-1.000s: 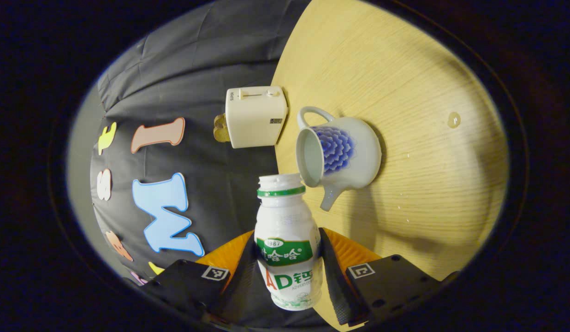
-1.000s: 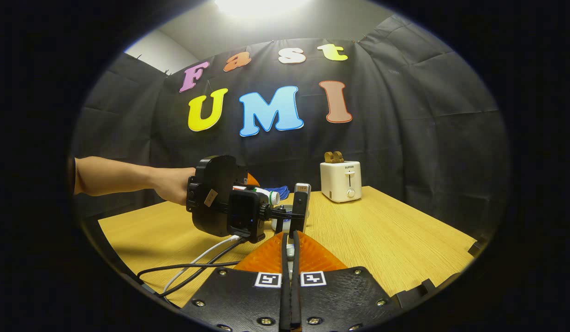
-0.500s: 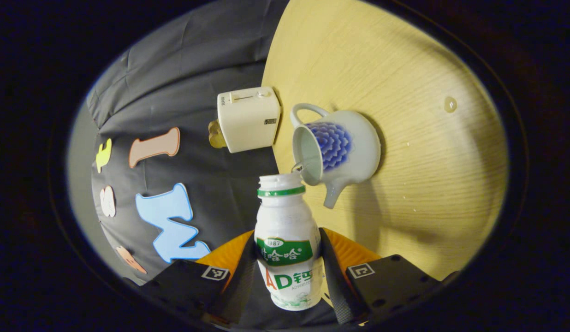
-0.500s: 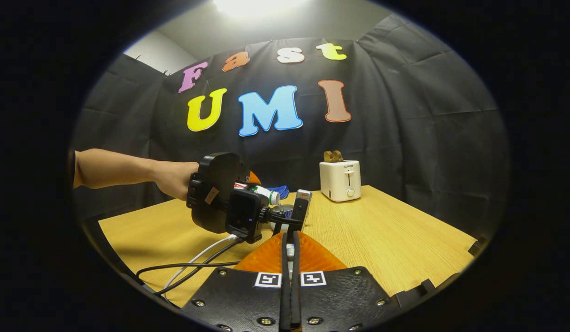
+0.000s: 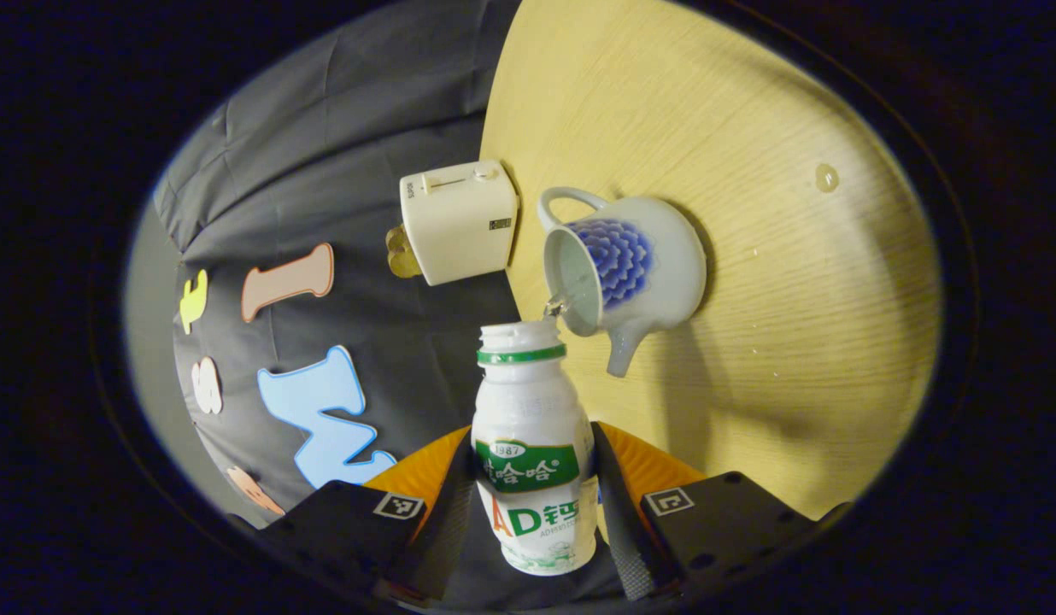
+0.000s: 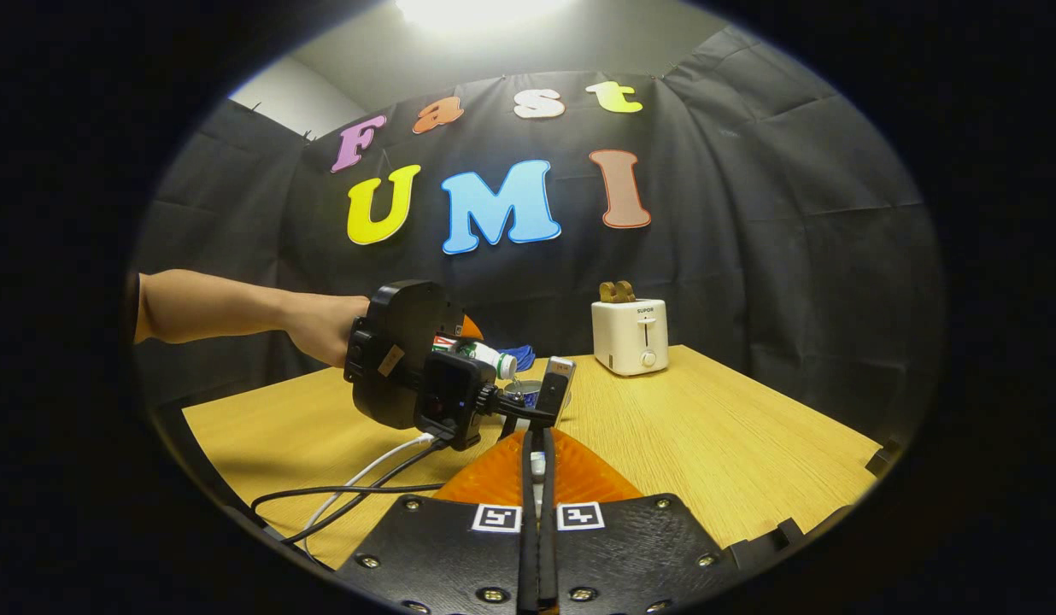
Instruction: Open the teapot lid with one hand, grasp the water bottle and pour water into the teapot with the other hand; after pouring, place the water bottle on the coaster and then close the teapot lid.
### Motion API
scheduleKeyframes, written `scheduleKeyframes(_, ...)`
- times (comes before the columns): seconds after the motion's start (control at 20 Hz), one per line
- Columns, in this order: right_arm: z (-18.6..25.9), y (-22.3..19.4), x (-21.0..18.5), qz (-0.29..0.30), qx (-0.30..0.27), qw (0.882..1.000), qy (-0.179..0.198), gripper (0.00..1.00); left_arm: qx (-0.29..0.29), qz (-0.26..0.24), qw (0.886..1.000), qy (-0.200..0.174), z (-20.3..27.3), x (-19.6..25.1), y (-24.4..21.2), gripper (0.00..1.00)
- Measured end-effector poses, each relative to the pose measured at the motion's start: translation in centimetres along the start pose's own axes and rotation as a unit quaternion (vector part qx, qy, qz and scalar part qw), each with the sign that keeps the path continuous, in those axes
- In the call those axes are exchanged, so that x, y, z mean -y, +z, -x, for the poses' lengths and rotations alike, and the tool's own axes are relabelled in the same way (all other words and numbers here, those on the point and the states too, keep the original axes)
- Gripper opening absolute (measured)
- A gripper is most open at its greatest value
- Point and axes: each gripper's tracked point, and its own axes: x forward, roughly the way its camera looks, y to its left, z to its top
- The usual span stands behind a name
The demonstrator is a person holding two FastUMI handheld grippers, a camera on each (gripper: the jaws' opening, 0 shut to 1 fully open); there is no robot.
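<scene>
Pouring step, mid-pour by my read. Counter carries the pot, which stands near the toaster at the back edge; its mouth is open, lid off. In the left gripper view my left gripper grips the bottle at the label, both fingers pressed on its sides, bottle tipped so its neck sits right by the pot's rim. A thin stream looks to run from the neck into the opening.

To do this well: I keep the neck just over the rim, not touching it, and tilt slowly so the stream lands inside. A drop already lies on the counter well away from the pot, so spill is a real risk. I hold the grip firm at the label, no twisting.

In the right gripper view my right gripper is clenched, fingers nearly together; a small pale bit shows between them, maybe the lid's knob, cannot tell. I keep it back from the stream. Coaster location unclear.
</scene>
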Motion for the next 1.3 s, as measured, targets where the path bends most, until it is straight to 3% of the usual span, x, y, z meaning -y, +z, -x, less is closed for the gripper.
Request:
scheduleKeyframes(0.4,0.0,-0.1,-0.1,0.001,-0.001,1.0,0.003,0.01,-0.004,-0.027,1.0,0.001,-0.1,-0.3,0.2,0.84)
scheduleKeyframes(0.45,-0.1,-0.2,-0.1,0.001,-0.002,1.0,0.003,0.01,-0.004,-0.029,1.0,0.002,-0.1,-0.3,0.3,0.79)
scheduleKeyframes(0.55,-0.1,-0.2,0.0,0.001,-0.003,1.0,0.003,0.01,-0.004,-0.033,0.999,0.001,-0.1,-0.3,0.3,0.79)
scheduleKeyframes(0.6,0.0,0.0,0.0,0.001,-0.002,1.0,0.003,0.01,-0.004,-0.035,0.999,0.001,-0.2,-0.3,0.3,0.84)
scheduleKeyframes(0.7,0.0,0.1,0.0,0.001,0.0,1.0,0.003,0.01,-0.005,-0.043,0.999,0.005,-0.2,-0.5,0.3,0.79)
scheduleKeyframes(0.75,0.0,0.0,0.1,0.001,0.0,1.0,0.003,0.01,-0.005,-0.046,0.999,0.008,-0.3,-0.8,0.3,0.84)
scheduleKeyframes(0.85,0.0,0.0,0.1,0.003,0.0,1.0,0.002,0.01,-0.005,-0.053,0.999,0.007,-0.3,-0.7,0.2,0.84)
scheduleKeyframes(0.9,-0.1,0.1,0.1,0.003,0.0,1.0,0.002,0.01,-0.006,-0.059,0.998,0.006,-0.3,-0.7,0.2,0.79)
scheduleKeyframes(0.95,0.0,0.0,0.1,0.005,-0.001,1.0,0.002,0.01,-0.005,-0.063,0.998,0.009,-0.2,-0.9,0.3,0.84)
scheduleKeyframes(1.05,0.0,0.0,0.0,0.005,-0.001,1.0,0.004,0.01,-0.005,-0.068,0.998,0.014,-0.1,-1.2,0.4,0.84)
scheduleKeyframes(1.1,0.0,0.1,0.0,0.005,-0.001,1.0,0.005,0.01,-0.004,-0.069,0.997,0.016,-0.1,-1.4,0.5,0.79)
scheduleKeyframes(1.15,0.0,0.0,-0.1,0.006,0.0,1.0,0.005,0.01,-0.004,-0.071,0.997,0.015,-0.1,-1.4,0.5,0.84)
scheduleKeyframes(1.2,0.0,0.1,0.0,0.007,0.0,1.0,0.005,0.01,-0.005,-0.074,0.997,0.015,-0.1,-1.4,0.5,0.79)
scheduleKeyframes(1.3,0.0,0.1,-0.1,0.008,0.0,1.0,0.005,0.01,-0.007,-0.083,0.996,0.013,0.0,-1.4,0.5,0.84)
